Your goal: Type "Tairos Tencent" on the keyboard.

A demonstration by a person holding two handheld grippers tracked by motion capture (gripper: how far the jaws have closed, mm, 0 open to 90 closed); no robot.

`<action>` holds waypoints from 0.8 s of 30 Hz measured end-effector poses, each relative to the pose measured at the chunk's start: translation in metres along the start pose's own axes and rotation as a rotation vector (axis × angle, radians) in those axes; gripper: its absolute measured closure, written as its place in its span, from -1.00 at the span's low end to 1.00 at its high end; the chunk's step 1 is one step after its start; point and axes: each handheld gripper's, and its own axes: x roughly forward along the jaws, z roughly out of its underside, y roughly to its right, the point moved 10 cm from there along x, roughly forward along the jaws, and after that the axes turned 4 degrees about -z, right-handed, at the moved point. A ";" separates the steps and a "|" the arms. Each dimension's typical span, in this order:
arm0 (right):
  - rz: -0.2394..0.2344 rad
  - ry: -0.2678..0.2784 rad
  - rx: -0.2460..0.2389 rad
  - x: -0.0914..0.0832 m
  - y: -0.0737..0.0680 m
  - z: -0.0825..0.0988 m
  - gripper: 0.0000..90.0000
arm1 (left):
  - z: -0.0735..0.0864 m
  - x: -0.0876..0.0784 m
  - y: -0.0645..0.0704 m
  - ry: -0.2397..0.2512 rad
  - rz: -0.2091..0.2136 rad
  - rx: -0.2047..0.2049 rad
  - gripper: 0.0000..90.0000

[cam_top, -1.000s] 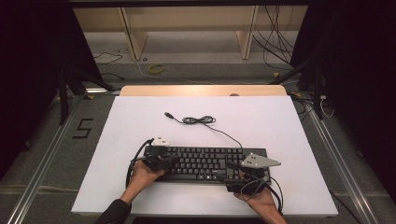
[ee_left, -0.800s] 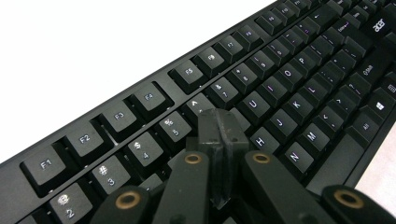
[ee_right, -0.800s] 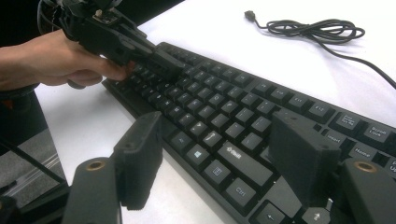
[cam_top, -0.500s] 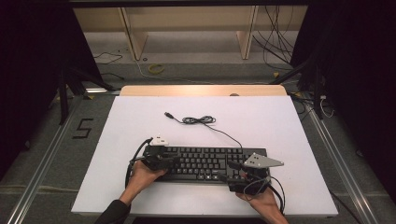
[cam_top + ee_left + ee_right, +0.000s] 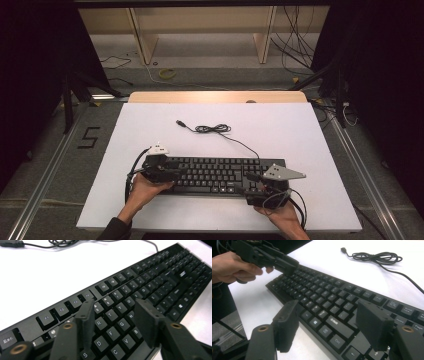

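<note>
- Near the front edge of the white table (image 5: 150, 130) lies the black keyboard (image 5: 215, 175), flat and lengthwise, its cable (image 5: 215, 129) trailing toward the far side in a loose coil.
- At the keyboard's left end, the left gripper (image 5: 113, 315) hovers over the letter keys; its jaws have just been opening and stand apart, with nothing clamped between them.
- At the keyboard's right end, the right gripper (image 5: 332, 325) has its jaws spread wide above the bottom key row, and the pads are not pressing on anything.
- Handling, as a judgement: the keyboard looks rigid, fairly light and long, so it would swing if lifted from one end. The keycaps are loose and smooth, a poor place to pinch.
- The solid frame edges at both short ends look the best hold, one gripper at each. The cable will drag behind.
- Against the earlier high view: the left gripper sat closed low on the keyboard's left end; now it is released and raised slightly. The keyboard, cable and right gripper lie as they did.
</note>
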 end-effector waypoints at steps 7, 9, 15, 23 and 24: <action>0.008 0.006 0.005 -0.004 0.003 0.001 -0.20 | -0.002 -0.012 0.003 0.071 0.032 -0.023 -0.09; 0.009 0.009 0.005 -0.005 0.004 0.001 -0.21 | -0.003 -0.016 0.004 0.092 0.047 -0.032 -0.14; 0.021 0.017 0.004 -0.011 0.007 0.003 -0.23 | -0.002 -0.029 0.006 0.164 0.084 -0.043 -0.27; 0.042 0.033 0.003 -0.023 0.013 0.007 -0.27 | 0.002 -0.044 0.014 0.230 0.112 -0.024 -0.38; 0.046 0.033 0.004 -0.025 0.013 0.008 -0.27 | 0.003 -0.046 0.015 0.238 0.116 -0.022 -0.39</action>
